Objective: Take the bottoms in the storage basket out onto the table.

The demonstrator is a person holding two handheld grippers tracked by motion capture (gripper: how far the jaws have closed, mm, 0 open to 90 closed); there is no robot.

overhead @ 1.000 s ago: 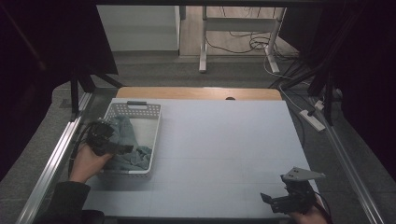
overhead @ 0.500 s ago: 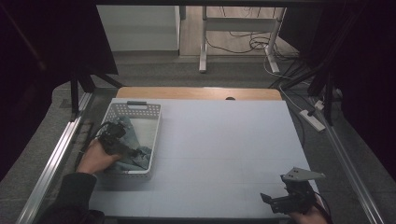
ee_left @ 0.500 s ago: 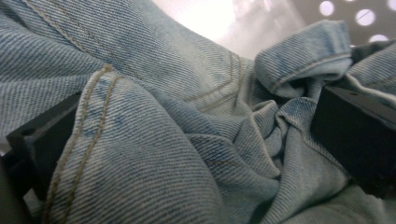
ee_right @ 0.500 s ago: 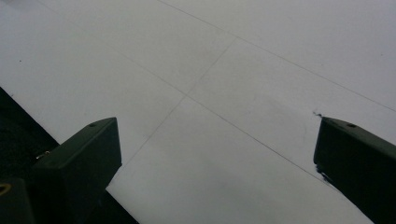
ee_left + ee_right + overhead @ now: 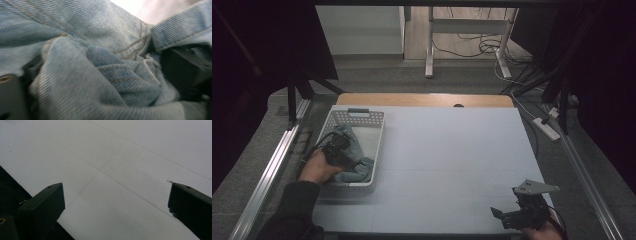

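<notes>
Because the left gripper (image 5: 343,156) is sunk into the folds of the denim garment (image 5: 354,165), its tips are buried in cloth in the high view, and in the left gripper view the bunched blue denim (image 5: 105,75) crowds the lens so closely that the two black jaws appear as dark, blurred patches at the left and right edges. Much of the garment lies below the wall of the white perforated basket (image 5: 377,150), which stands on the left part of the pale table (image 5: 452,165), so its full shape cannot be made out. With cloth heaped between them, the left jaws have just been closing from their widest, and denim presses against both dark patches; whether they pinch it firmly yet is hard to tell. The left hand (image 5: 318,167) reaches over the basket's near left corner, forearm coming up from the lower left, gripper angled down and forward into the pile. At the table's near right corner the right gripper (image 5: 512,216) sits low over the bare surface, the hand largely cut off by the frame edge; in the right gripper view its jaws stand wide apart with nothing but table (image 5: 120,170) between them
</notes>
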